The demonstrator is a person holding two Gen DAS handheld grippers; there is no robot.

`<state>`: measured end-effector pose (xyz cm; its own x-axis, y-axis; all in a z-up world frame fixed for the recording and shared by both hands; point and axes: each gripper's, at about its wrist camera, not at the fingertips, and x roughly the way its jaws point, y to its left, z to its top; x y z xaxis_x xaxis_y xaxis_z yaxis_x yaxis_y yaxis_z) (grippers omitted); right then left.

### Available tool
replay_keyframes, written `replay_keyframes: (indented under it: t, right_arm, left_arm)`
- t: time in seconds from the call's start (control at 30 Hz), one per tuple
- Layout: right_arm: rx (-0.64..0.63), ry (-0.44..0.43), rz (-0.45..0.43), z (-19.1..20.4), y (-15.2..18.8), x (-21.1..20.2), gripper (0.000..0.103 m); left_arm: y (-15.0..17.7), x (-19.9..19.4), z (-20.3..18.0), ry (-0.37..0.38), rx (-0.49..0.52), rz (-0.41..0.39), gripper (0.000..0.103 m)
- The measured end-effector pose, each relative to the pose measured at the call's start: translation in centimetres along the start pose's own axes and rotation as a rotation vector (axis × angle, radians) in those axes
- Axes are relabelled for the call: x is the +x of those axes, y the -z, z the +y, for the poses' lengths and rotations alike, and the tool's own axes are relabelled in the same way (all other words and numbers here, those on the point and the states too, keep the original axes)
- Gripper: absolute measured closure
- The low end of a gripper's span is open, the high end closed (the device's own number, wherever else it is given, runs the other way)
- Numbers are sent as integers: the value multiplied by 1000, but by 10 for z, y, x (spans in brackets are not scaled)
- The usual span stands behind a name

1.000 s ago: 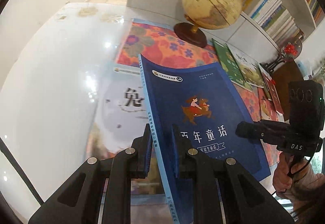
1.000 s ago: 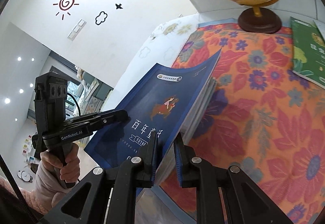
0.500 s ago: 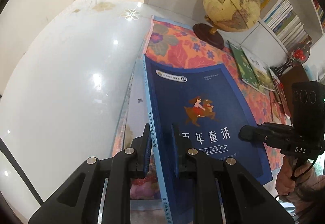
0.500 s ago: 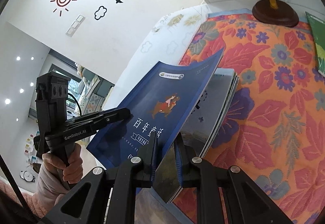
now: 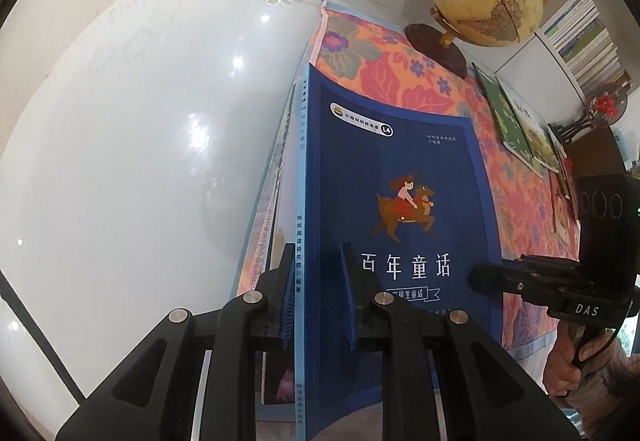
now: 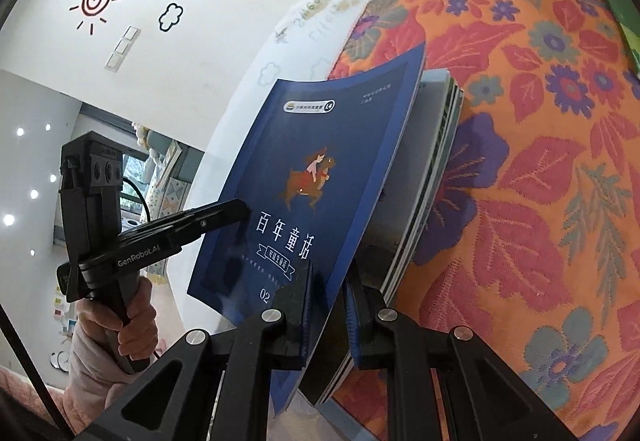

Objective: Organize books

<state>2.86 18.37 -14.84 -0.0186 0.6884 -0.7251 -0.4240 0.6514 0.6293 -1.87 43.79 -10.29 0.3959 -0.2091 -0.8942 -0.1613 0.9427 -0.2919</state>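
With the left gripper point(image 5: 316, 297) pinching the spine edge and the right gripper point(image 6: 328, 315) pinching the near corner, the person is holding the blue book point(image 5: 400, 201) just above the stack of books point(image 6: 432, 177), and its limp cover is sagging, risking a crooked, sliding landing.

Left tongs point(image 5: 316, 297) grip the blue book's point(image 5: 400, 181) spine edge above the floral cloth point(image 5: 400, 81).
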Motion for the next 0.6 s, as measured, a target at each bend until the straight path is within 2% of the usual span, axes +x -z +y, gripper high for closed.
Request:
replay_keyframes:
  t: [0.6]
  right_arm:
    - [38, -13, 18, -9, 1, 3, 88]
  left_arm:
    - [0, 3, -1, -22, 2, 16, 82]
